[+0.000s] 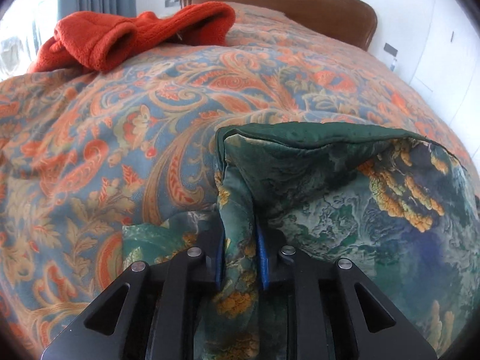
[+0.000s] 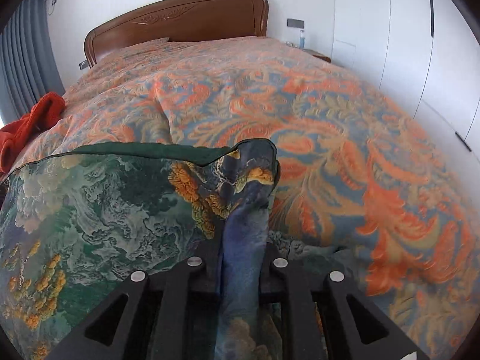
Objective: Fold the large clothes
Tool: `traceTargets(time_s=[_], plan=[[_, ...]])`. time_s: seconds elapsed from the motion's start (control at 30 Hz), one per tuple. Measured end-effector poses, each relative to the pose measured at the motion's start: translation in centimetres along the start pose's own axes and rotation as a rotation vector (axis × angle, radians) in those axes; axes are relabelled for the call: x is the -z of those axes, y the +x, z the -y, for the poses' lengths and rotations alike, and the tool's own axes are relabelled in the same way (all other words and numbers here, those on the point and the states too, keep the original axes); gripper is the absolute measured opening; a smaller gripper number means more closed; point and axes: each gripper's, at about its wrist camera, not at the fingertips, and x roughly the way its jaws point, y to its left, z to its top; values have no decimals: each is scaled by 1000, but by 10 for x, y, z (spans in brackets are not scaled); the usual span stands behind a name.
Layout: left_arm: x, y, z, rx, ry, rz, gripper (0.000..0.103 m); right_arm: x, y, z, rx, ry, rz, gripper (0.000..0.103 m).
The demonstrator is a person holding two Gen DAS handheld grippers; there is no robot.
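Left gripper (image 1: 240,258): clenched on a bunched corner of the green garment (image 1: 345,198); cloth fills the gap between the blue pads (image 1: 261,258) and runs back toward the camera. Right gripper (image 2: 243,258): likewise clamped on the opposite corner, a blue-toned twist of the same garment (image 2: 90,198) pinched between its jaws.

The garment hangs stretched between the two grippers, just ahead of each and spreading to the inner side: right of the left gripper, left of the right one. Its dark green hem runs taut across the top, which suggests the two corner grips are there to keep that edge straight for a fold. Below and ahead lies the bedspread (image 2: 330,120), the likely laying surface.

A red fleece (image 1: 135,39) lies far ahead and left of the left gripper, well apart from the work, near the headboard (image 2: 180,21).

Judgement: fold at an early stage; whether the garment's lower part touches the bedspread cannot be told.
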Motion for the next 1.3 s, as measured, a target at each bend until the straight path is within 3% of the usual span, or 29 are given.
traceTargets(time_s=[0.13, 0.33, 1.3], plan=[[8, 4, 3, -6, 2, 23, 21, 3, 2, 9, -66, 83, 18, 18], [18, 0, 13, -37, 16, 73, 21, 2, -3, -5, -30, 42, 36, 20], [18, 0, 3, 16, -24, 75, 22, 1, -3, -10, -7, 23, 39, 21]])
